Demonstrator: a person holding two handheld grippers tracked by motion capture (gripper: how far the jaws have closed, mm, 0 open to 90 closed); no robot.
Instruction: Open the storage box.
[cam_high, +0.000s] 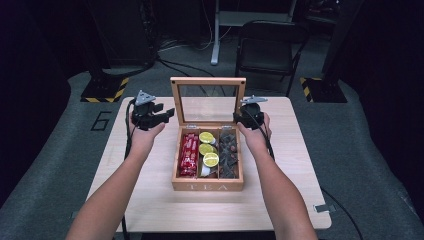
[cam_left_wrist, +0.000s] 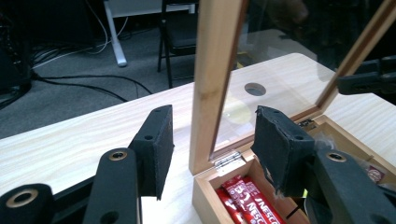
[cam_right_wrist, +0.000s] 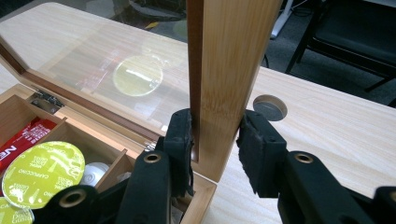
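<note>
Two grippers: right gripper (cam_right_wrist: 215, 156) clamps the glass-paned wooden lid (cam_right_wrist: 231, 70); left gripper (cam_left_wrist: 212, 151) gapes wide.

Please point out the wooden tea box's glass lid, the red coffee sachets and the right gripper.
Glass-paned wooden lid (cam_high: 208, 103), high view, middle of the pane.
Red coffee sachets (cam_high: 188, 155), high view, middle of the stack.
Right gripper (cam_right_wrist: 215, 142), right gripper view, between its jaws, on the lid's frame.

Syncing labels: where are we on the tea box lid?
Done: lid stands upright, tea box open, compartments filled. In hand: right tongs straddle the lid's right frame edge; contact unclear. Left tongs straddle the left edge, open. Left: moving the lid; direction unclear.
</note>
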